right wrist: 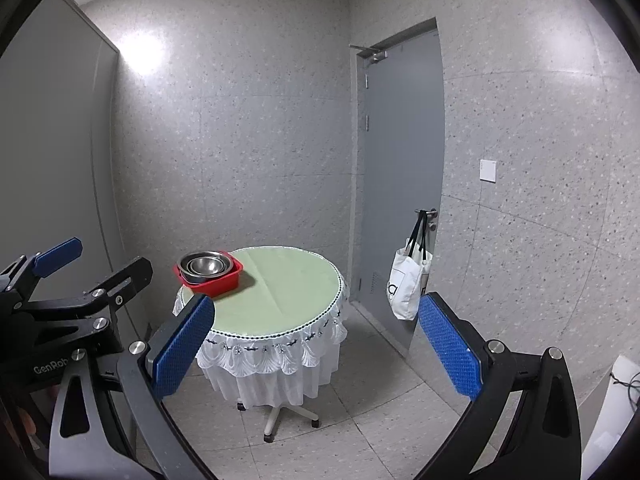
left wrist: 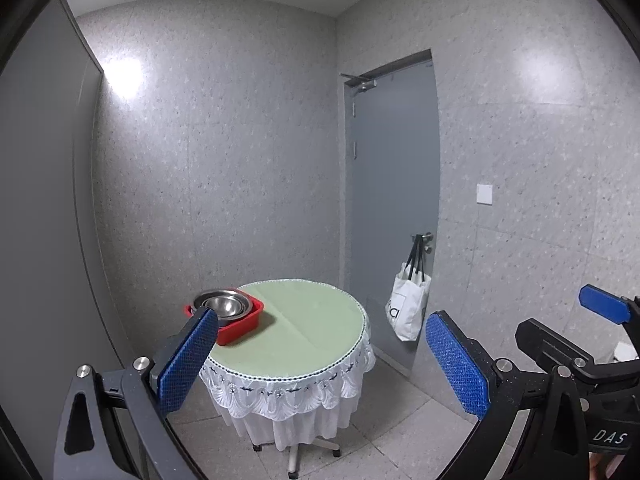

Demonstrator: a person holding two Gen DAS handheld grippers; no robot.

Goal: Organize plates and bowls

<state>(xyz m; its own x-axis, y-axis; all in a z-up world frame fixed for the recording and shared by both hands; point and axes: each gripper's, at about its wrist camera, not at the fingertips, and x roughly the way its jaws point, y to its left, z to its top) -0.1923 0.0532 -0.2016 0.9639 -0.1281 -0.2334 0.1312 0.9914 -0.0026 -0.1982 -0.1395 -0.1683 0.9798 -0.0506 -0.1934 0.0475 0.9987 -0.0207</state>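
A red plastic bin [left wrist: 240,326] [right wrist: 218,280] sits at the left edge of a small round table [left wrist: 316,332] [right wrist: 288,296] with a green top and white lace skirt. Stacked steel bowls [left wrist: 224,304] [right wrist: 206,266] rest inside the bin. My left gripper [left wrist: 320,360] is open and empty, held well back from the table. My right gripper [right wrist: 316,344] is open and empty too, at a similar distance. The right gripper also shows at the right edge of the left wrist view [left wrist: 560,320], and the left gripper shows at the left edge of the right wrist view [right wrist: 92,272].
A grey door [left wrist: 394,200] [right wrist: 402,184] stands behind the table on the right, with a white tote bag [left wrist: 408,304] [right wrist: 408,280] hanging from its handle. Speckled walls enclose the room. The table stands on a wheeled base [right wrist: 276,420] on a tiled floor.
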